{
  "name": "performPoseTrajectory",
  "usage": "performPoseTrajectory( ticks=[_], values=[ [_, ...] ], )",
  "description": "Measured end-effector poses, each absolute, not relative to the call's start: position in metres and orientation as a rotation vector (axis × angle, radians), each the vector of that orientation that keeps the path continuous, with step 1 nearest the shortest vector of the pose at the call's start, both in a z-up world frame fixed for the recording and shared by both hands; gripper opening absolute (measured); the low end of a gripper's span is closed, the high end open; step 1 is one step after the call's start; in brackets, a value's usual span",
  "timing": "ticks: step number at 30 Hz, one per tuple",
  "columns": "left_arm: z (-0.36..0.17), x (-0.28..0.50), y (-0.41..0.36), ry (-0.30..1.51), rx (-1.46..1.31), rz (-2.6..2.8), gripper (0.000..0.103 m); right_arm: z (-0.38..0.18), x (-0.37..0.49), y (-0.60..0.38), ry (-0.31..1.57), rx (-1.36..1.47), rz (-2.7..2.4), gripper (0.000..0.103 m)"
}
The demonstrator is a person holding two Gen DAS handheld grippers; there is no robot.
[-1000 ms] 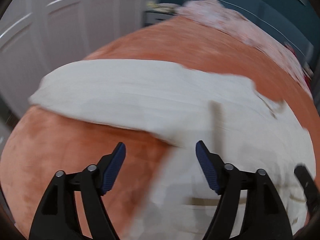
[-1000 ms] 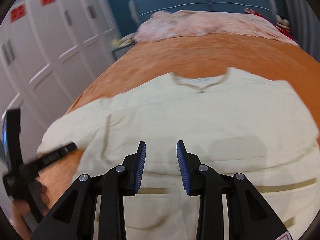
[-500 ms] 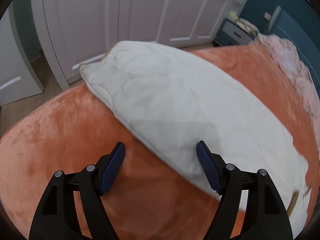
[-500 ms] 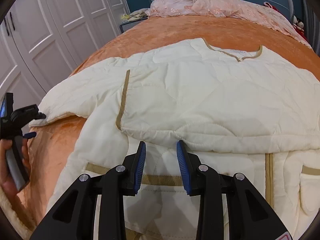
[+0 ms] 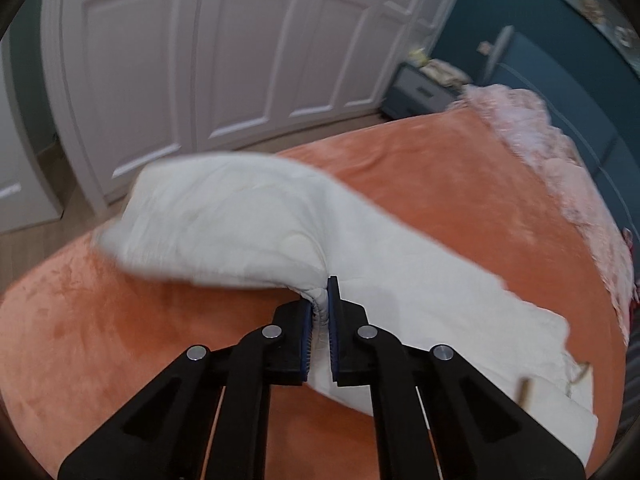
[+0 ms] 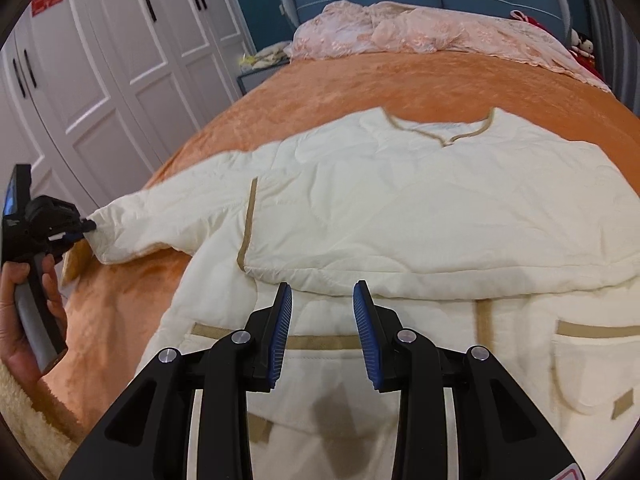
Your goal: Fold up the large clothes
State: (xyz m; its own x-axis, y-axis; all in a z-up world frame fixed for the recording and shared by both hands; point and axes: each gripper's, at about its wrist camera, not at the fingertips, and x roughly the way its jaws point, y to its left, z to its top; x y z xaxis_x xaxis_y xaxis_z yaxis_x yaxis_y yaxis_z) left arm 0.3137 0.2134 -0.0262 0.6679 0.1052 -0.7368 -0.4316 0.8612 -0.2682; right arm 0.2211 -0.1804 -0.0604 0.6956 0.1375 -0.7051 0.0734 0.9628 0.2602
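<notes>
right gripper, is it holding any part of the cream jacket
No, the right gripper hovers with its jaws apart above the cream jacket, and no fabric sits between its pads.

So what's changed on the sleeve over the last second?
The left tool has just closed on the edge of the cream jacket's sleeve, bunching it between the pads; earlier it stood open above the cloth. The right tool stays partly open over the jacket body, holding nothing.
</notes>
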Motion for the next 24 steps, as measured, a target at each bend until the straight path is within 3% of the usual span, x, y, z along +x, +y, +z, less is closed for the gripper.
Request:
performPoseTrajectory(
  ticks=[10, 14, 16, 20, 24],
  values=[
    [0.037, 0.27, 0.032, 0.723, -0.217, -0.024, 0.005, -0.042, 0.18, -0.226, 0.755, 0.274, -0.019, 0.038],
    [0.016, 0.246, -0.047, 0.793, -0.098, -0.179, 0.005, -0.043, 0.158, -0.25, 0.756, 0.232, -0.075, 0.041],
    [-0.009, 0.233, -0.085, 0.846, -0.007, -0.252, 0.008, -0.045, 0.149, -0.259, 0.755, 0.212, -0.092, 0.049],
    [-0.037, 0.204, -0.103, 0.917, 0.052, -0.301, 0.011, -0.044, 0.138, -0.265, 0.744, 0.114, -0.093, 0.057],
    [-0.03, 0.183, -0.056, 0.875, 0.003, -0.221, 0.045, -0.035, 0.143, -0.251, 0.713, 0.041, -0.025, 0.066]
  ],
)
